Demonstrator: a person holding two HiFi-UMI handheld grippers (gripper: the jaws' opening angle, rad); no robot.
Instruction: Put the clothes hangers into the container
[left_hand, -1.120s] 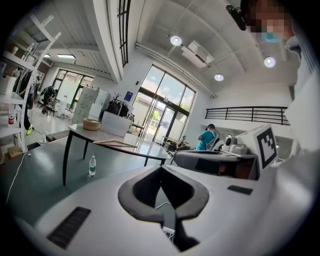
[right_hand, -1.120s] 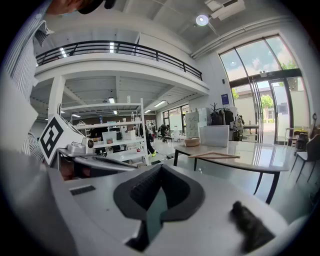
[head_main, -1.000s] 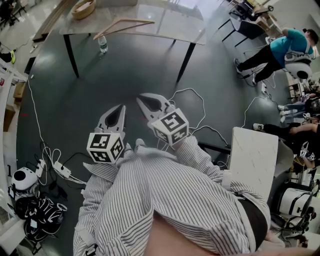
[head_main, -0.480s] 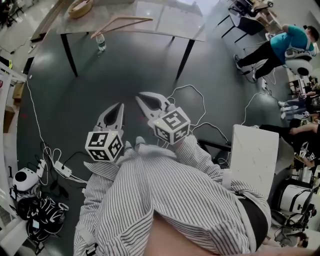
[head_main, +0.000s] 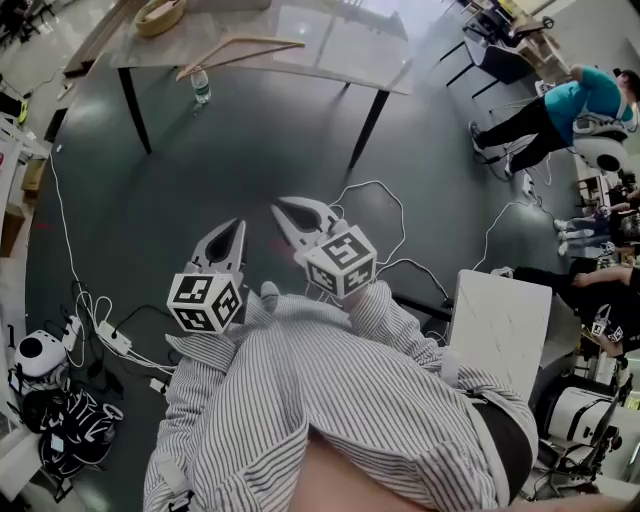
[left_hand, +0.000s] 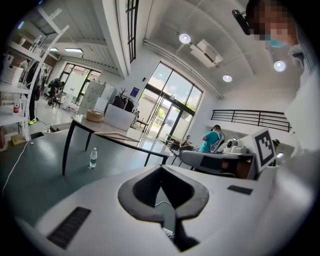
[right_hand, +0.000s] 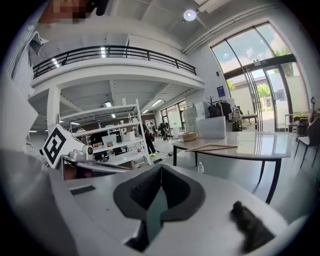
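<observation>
Over grey floor (head_main: 250, 140), left tool (head_main: 236, 224) and right tool (head_main: 282, 207) sit closed, empty

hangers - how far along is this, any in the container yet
Done: nothing that shows. A wooden hanger lies on the table, apart from the round basket, which is probably the container.
In hand: nothing. The left hand-held gripper and the right hand-held gripper are both shut and empty, over the floor short of the table.
Left: the whole job, meaning approach, grasp the hanger and place it.
</observation>
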